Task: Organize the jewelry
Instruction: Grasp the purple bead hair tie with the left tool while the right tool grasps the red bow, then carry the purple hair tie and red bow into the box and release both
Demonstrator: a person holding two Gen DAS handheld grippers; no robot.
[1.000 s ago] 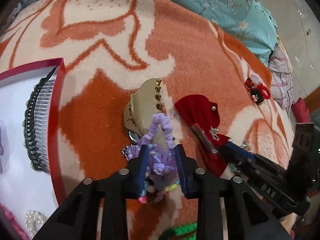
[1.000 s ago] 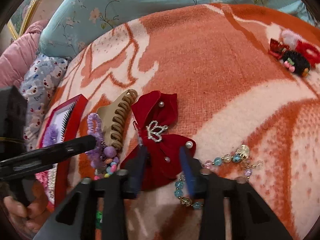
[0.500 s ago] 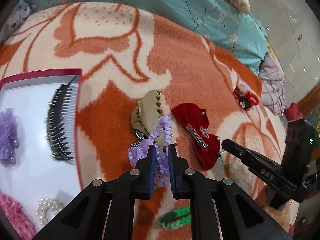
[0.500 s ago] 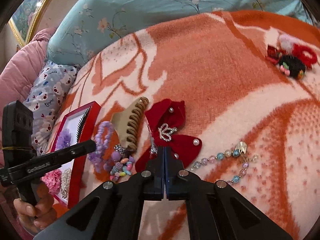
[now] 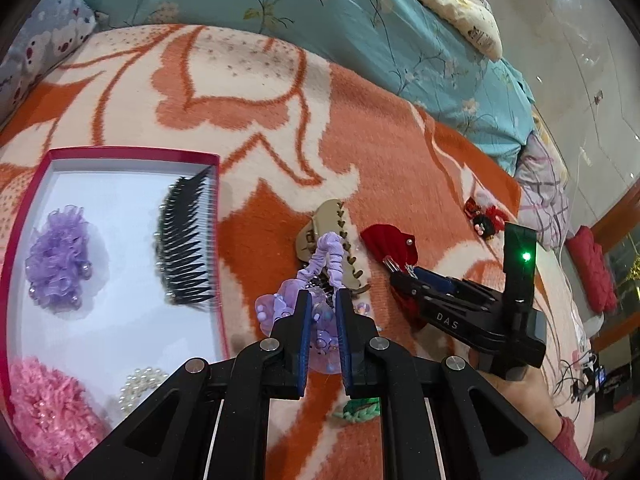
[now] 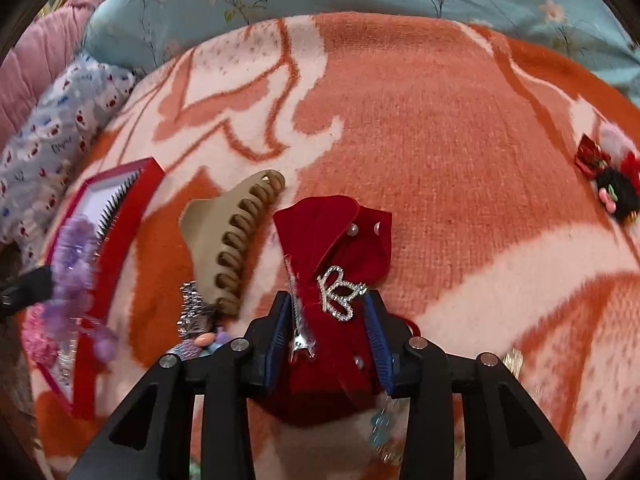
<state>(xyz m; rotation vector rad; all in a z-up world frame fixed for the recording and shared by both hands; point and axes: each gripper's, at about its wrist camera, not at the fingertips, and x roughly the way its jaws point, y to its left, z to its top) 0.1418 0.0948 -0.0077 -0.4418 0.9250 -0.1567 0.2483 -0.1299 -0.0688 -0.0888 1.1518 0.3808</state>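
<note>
Left tongs point(image 5: 322, 312) pinch the purple scrunchie point(image 5: 320, 320) just right of the box point(image 5: 132, 155); right tongs point(image 6: 329, 316) clamp the red bow point(image 6: 336, 240), farther right.

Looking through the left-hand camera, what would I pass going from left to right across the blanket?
Purple ruffle flower → black comb, both in the red tray → purple scrunchie in the left tongs → red bow → small red-and-black clip.

Orange-and-cream patterned blanket point(image 5: 360, 128) covers the bed. Teal floral sheet point(image 5: 320, 12) lies far behind it. Bear-print pillow point(image 6: 48, 128) far left, pink quilted cushion point(image 6: 32, 60) beside it. Cream cartoon-print pillow point(image 5: 460, 4) far right.
</note>
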